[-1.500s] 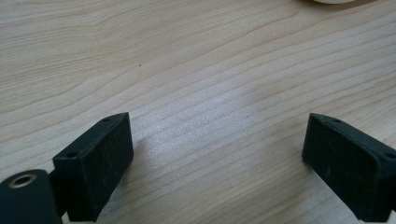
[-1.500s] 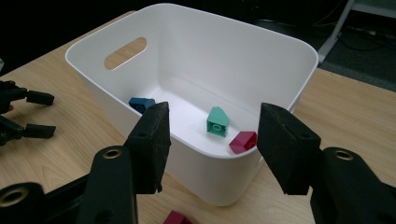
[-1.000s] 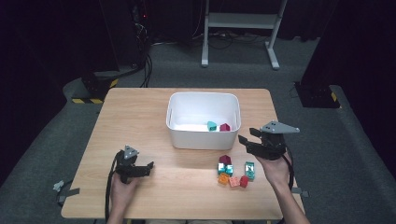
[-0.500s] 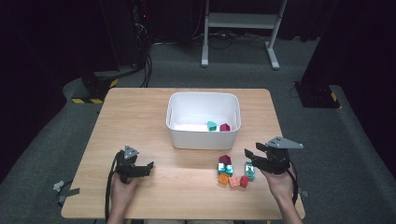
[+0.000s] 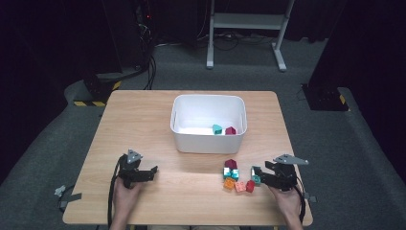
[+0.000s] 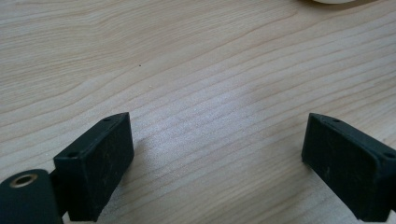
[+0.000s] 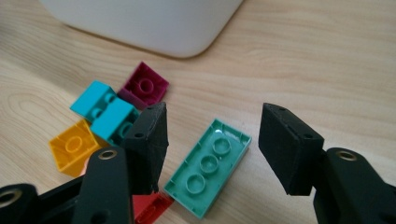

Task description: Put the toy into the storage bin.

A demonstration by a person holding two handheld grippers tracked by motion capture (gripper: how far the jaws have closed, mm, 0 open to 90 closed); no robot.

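Note:
A mint-green flat brick [image 7: 208,173] lies underside up on the table between the jaws of my right gripper [image 7: 215,117]. Those jaws have just been opening and do not press on it. To its left lie a maroon brick [image 7: 144,86], two cyan bricks [image 7: 100,105], an orange brick [image 7: 72,147] and a red brick [image 7: 149,207]. In the high view my right gripper [image 5: 258,176] sits low at the right end of the brick cluster [image 5: 234,178]. My left gripper [image 5: 146,172] rests open on bare wood, with nothing between its jaws [image 6: 217,123].
A white bin [image 5: 209,140] stands mid-table behind the cluster, holding a teal brick [image 5: 217,129] and a maroon brick [image 5: 231,130]. Its rounded corner [image 7: 177,37] is just beyond the bricks. The table's front edge [image 5: 191,223] is near both hands.
My right gripper has come down and toward the table's front edge, from above the bin's right side to the green brick. The left gripper has not moved.

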